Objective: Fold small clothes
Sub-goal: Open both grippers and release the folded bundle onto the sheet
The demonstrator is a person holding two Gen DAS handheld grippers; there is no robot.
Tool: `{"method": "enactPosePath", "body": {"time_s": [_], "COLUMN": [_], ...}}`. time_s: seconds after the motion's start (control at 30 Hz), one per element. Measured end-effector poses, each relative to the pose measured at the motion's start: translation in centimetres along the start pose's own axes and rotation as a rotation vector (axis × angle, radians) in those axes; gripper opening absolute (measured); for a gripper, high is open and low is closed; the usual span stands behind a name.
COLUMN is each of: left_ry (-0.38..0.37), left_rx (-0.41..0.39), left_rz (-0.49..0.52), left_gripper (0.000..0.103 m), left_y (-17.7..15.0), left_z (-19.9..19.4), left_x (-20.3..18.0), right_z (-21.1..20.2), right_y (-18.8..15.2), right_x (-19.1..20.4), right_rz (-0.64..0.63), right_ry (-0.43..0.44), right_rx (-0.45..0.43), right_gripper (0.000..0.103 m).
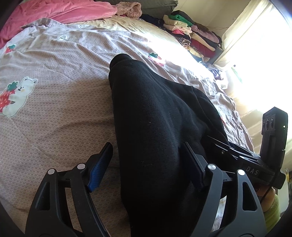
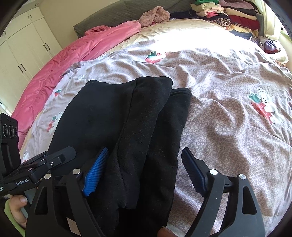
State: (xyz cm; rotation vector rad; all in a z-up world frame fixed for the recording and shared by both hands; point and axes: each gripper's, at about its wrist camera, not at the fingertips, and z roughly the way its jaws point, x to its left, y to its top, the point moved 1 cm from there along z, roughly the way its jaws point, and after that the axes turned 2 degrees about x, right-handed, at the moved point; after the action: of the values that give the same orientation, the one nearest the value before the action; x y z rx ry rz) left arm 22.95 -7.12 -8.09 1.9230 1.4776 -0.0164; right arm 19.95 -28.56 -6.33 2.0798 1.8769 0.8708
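A black garment point(image 1: 155, 127) lies folded lengthwise on the patterned bedsheet point(image 1: 54, 118). In the right wrist view the black garment point(image 2: 127, 127) shows layered folds and a narrower strip on its right. My left gripper point(image 1: 147, 158) is open, its jaws wide apart over the near end of the garment. My right gripper point(image 2: 144, 164) is open, its blue pads point(image 2: 94, 173) either side of the garment's near end. The right gripper point(image 1: 237, 156) also shows in the left wrist view, and the left gripper point(image 2: 45, 164) in the right wrist view.
A pink blanket point(image 2: 73, 60) lies along one side of the bed. A stack of folded clothes point(image 1: 191, 36) sits at the far corner, also seen in the right wrist view point(image 2: 233, 16). White wardrobe doors point(image 2: 23, 45) stand beyond the bed. A bright window point(image 1: 255, 45) is nearby.
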Motion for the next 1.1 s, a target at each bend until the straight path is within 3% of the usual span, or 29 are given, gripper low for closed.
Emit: {"method": "enactPosePath", "body": {"time_s": [0.13, 0.47, 0.57, 0.83, 0.9, 1.1], "left_ry": [0.0, -0.009, 0.002, 0.015, 0.017, 0.043], "left_rx": [0.001, 0.008, 0.009, -0.006, -0.013, -0.063], "left_rz": [0.002, 0.007, 0.008, 0.006, 0.001, 0.001], "left_gripper": [0.072, 0.074, 0.082, 0.087, 0.094, 0.094], "left_y": [0.0, 0.0, 0.0, 0.0, 0.1, 0.1], "left_z": [-0.2, -0.8, -1.0, -2.1, -2.6, -4.4], "left_x": [0.1, 0.2, 0.4, 0.6, 0.8, 0.8], "right_z": [-0.2, -0.6, -0.9, -1.6, -2.0, -4.3], "right_y": [0.1, 0.3, 0.5, 0.9, 0.9, 0.9], "right_x": [0.2, 0.6, 0.9, 1.3, 1.3, 1.7], "right_rz": [-0.002, -0.001, -0.01, -0.016, -0.019, -0.032], "right_ry": [-0.009, -0.012, -0.017, -0.033, -0.04, -0.071], "right_rx": [0.003, 0.0, -0.005, -0.029, -0.042, -0.113], "right_gripper": [0.09, 0.093, 0.093, 0.093, 0.095, 0.099]}}
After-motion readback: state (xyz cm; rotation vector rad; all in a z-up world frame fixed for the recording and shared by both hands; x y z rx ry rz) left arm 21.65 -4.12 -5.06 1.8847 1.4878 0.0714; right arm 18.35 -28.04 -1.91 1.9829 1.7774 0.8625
